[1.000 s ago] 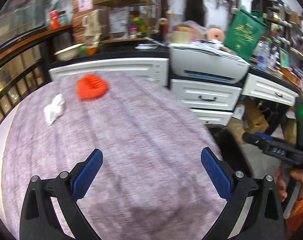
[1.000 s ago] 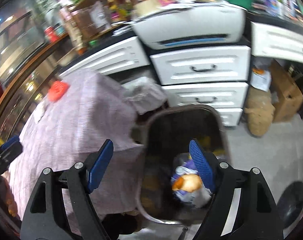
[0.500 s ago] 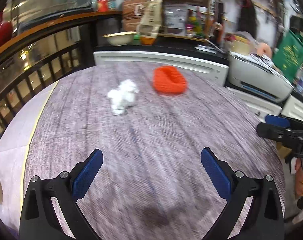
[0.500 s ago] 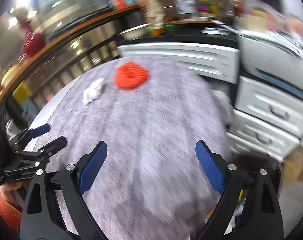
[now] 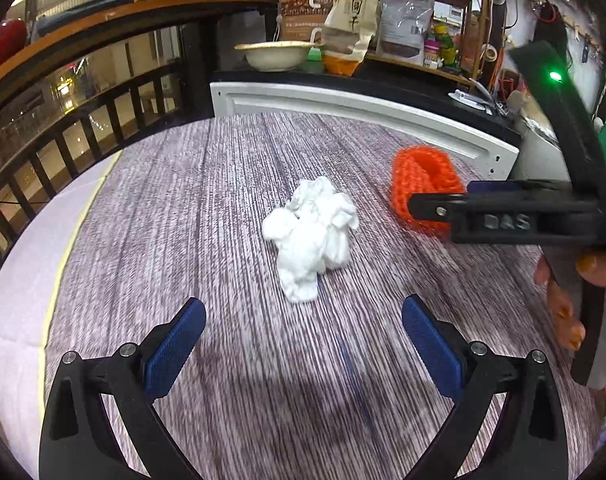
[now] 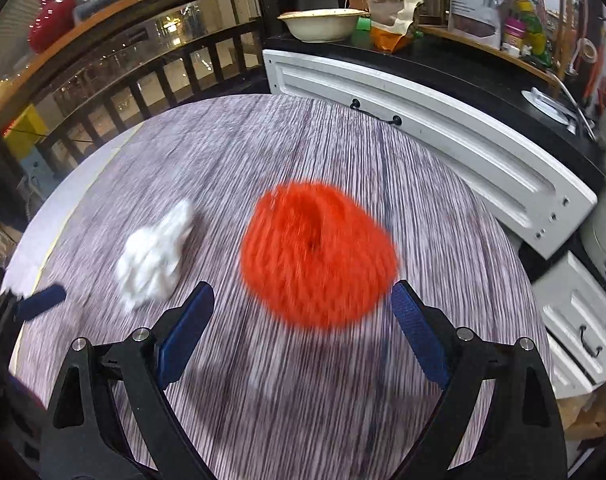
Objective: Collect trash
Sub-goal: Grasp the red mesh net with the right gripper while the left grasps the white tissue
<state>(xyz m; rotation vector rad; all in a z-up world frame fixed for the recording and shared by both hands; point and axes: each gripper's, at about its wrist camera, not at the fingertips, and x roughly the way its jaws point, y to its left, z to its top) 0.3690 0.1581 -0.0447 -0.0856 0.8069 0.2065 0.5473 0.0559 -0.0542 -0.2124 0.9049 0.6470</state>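
Note:
A crumpled white tissue (image 5: 313, 236) lies on the purple-grey table (image 5: 183, 200), just ahead of my open, empty left gripper (image 5: 303, 340). An orange foam fruit net (image 5: 419, 184) lies to its right, partly hidden by the right gripper's body. In the right wrist view the orange net (image 6: 315, 252) lies just ahead of my open, empty right gripper (image 6: 301, 320), and the tissue (image 6: 153, 256) is to its left. Neither gripper touches anything.
A white cabinet (image 6: 443, 148) with drawers borders the table's far and right sides. A dark railing (image 5: 83, 128) runs along the left. A bowl (image 5: 275, 54) and packets stand on the black counter behind. The left gripper's fingertip (image 6: 43, 300) shows at the left edge.
Both grippers have swung over the table and come closer to the trash. The right gripper turned away from the bin to the orange net. The left closed in on the tissue.

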